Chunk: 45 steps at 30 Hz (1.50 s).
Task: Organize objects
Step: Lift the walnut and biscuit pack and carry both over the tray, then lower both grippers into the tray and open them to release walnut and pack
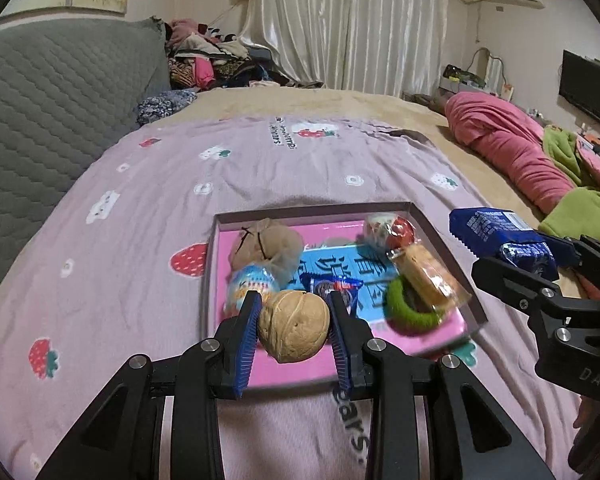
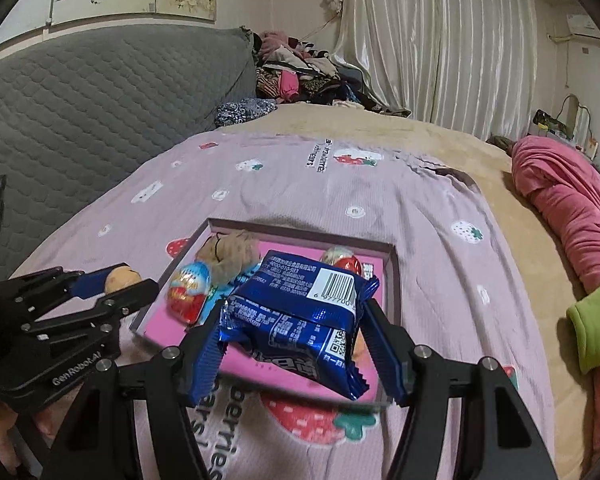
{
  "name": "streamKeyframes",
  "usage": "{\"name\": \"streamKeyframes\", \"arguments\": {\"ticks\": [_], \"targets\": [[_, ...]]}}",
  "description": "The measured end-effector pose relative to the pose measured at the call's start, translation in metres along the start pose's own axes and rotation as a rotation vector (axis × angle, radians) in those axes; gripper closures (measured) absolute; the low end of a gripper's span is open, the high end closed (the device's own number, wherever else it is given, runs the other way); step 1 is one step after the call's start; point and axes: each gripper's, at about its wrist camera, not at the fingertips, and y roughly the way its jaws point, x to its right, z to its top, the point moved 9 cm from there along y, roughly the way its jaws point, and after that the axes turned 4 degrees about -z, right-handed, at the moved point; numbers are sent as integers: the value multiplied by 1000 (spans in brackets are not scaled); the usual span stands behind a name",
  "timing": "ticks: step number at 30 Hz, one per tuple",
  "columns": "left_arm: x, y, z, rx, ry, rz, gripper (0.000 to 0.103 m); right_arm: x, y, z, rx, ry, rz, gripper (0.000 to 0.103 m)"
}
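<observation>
Left hand-held gripper [image 1: 294, 322] clamped on walnut [image 1: 294, 326], right hand-held gripper [image 2: 296, 338] clamped on blue packet [image 2: 300, 316] — both above tray [image 1: 432, 226] at 12 o'clock. Risk: round walnut rolling out; slick packet slipping.

Glossy blue foil packet [image 2: 296, 320], rough-shelled walnut [image 1: 294, 330], soft cotton blanket [image 1: 140, 240].

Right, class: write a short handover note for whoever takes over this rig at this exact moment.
Left gripper: shut on a walnut, held above the tray's near edge.
Right gripper: shut on a blue snack packet, also above the tray.
Pink tray on the bed holds two egg-shaped sweets, a netted bundle, a small blue packet, a wrapped biscuit and a green ring.
Done: both items gripped and lifted.
Left: place them; the destination isn't visible.
</observation>
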Motion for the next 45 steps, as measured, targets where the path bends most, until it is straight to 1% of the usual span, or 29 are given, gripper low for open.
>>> {"name": "streamKeyframes", "arguments": {"ticks": [5, 12, 17, 25, 34, 38, 44, 45], "targets": [[0, 31, 0, -9, 11, 11, 69, 0, 26, 2, -13, -7, 3, 38], [0, 72, -22, -49, 17, 12, 69, -5, 69, -14, -50, -15, 17, 38], [0, 88, -33, -62, 19, 8, 69, -7, 89, -26, -71, -17, 17, 38], [-3, 97, -42, -68, 31, 23, 69, -8, 108, -43, -101, -25, 10, 38], [-9, 107, -55, -91, 32, 50, 69, -10, 113, -44, -95, -68, -31, 36], [-11, 106, -56, -86, 34, 61, 69, -13, 115, -44, -92, -89, -44, 35], [-15, 106, -57, -85, 18, 53, 69, -14, 117, -45, -86, -99, -53, 35], [-15, 105, -57, -82, 17, 53, 67, -14, 117, -45, -85, -99, -55, 35]]}}
